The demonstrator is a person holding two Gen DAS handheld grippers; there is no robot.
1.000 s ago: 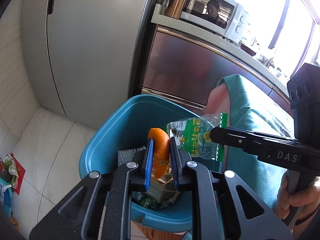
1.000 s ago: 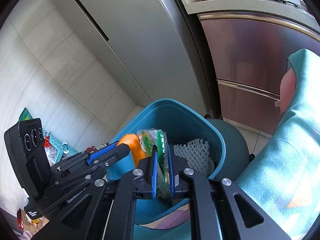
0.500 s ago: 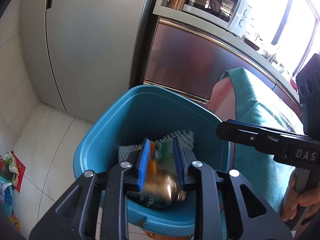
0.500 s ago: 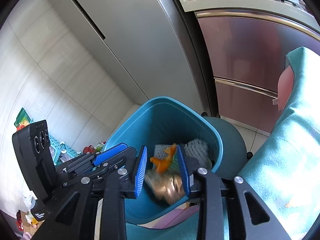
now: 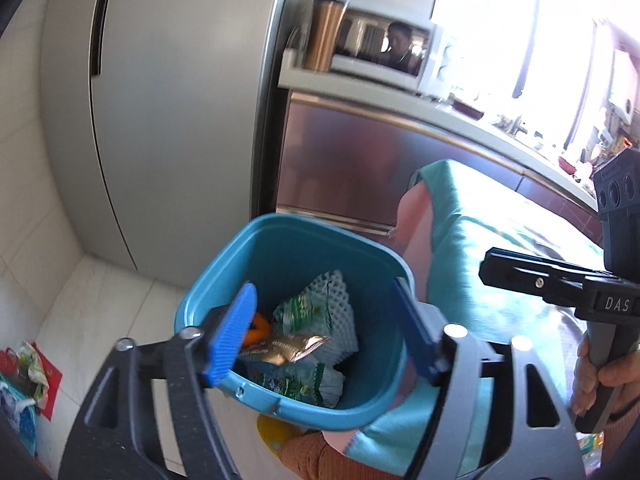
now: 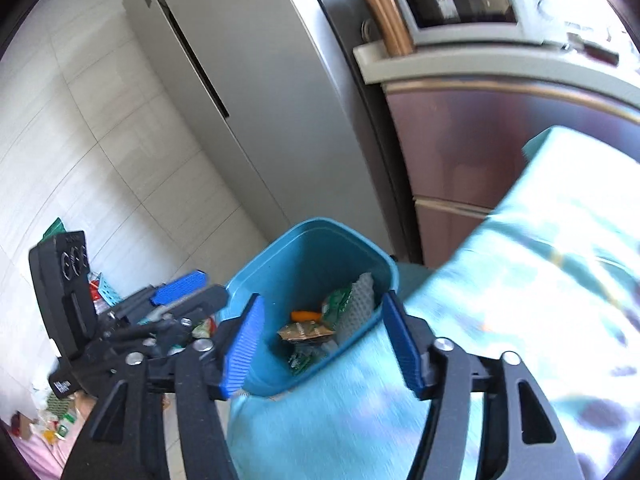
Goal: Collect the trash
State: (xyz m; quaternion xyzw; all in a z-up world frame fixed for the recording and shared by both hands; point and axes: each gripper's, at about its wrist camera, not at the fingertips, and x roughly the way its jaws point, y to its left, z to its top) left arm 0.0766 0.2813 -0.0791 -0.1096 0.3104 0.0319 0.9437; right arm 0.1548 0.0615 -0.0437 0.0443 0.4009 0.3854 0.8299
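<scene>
- Left wrist view is showing the left gripper (image 5: pixel 324 332) hanging over the blue trash bin (image 5: pixel 224 280), jaws spread wide and gripping nothing.
- Trash is lying inside the bin: an orange peel (image 5: pixel 258 326) tucked against the near-left wall, a gold foil wrapper (image 5: pixel 292 346) on top, green-printed snack bags (image 5: pixel 304 310) and a white foam fruit net (image 5: pixel 334 284) behind them.
- Right wrist view is giving the same story: the right gripper (image 6: pixel 322 344) is released too, blue pads (image 6: pixel 244 344) parted above the bin's mouth with nothing between them.
- Both grippers are sitting directly above the opening, seemingly so that whatever is let go lands inside and not on the floor.
- Bin is sitting just beside the teal cloth (image 6: pixel 520 280), close to the work area, which is keeping the carry short.
- More litter is showing on the floor at far left (image 5: pixel 24 364), so collection is looking unfinished; the next reach is probably heading back for further pieces.
</scene>
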